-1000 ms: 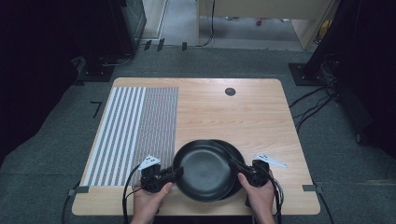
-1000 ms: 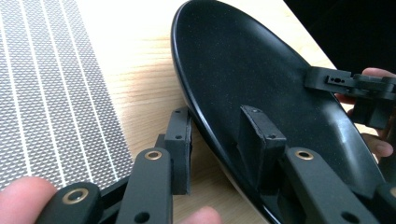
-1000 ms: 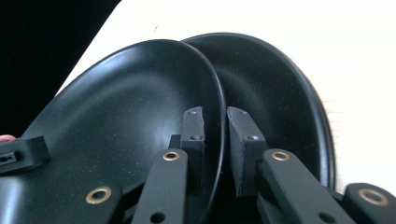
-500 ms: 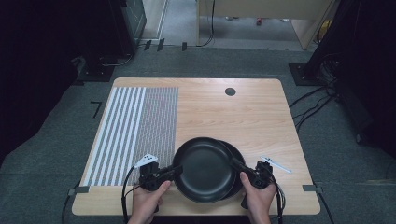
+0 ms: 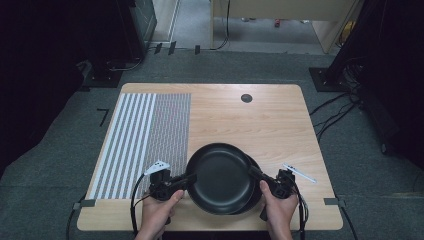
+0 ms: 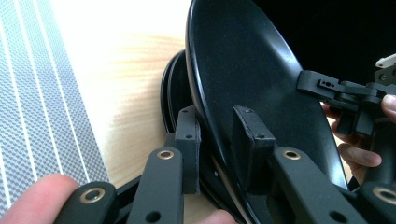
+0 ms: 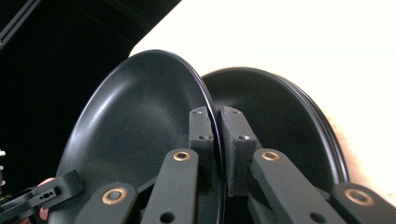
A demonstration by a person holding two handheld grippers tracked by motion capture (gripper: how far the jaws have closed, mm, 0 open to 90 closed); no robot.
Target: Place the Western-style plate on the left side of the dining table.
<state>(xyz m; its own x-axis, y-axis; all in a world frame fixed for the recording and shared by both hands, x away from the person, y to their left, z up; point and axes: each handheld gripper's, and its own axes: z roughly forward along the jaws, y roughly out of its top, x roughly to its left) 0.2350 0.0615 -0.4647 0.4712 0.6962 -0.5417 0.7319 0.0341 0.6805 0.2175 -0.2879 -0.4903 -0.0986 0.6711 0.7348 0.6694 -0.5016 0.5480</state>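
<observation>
We have the top black plate (image 5: pixel 220 176) pinched at both sides — the left hand-held gripper (image 5: pixel 189 178) clamped on its rim at nine o'clock, the right hand-held gripper (image 5: pixel 254 173) clamped on the rim at three o'clock. In the left gripper view the pads (image 6: pixel 250 144) sit one on each face of the rim, and the right gripper view shows the same tight bite. The plate sits at the counter's near edge, at six o'clock, just above a stack of black plates (image 5: pixel 253 196) that peeks out at its four o'clock side; both gripper views show a gap between the two.

We judge the step to be lifting the top plate off the stack. The next move calls for both hands to travel together and level, so the plate neither twists out of the pads nor drags on the plates beneath, toward the bare wood at twelve o'clock.

The counter (image 5: pixel 270 125) is pale wood, with a grey striped mat (image 5: pixel 145 135) covering its nine o'clock side and a small dark round grommet (image 5: pixel 246 98) near the far edge. Around it lies grey carpet — cables (image 5: pixel 335 107) trail off at two o'clock, and the room's sides are dark.
</observation>
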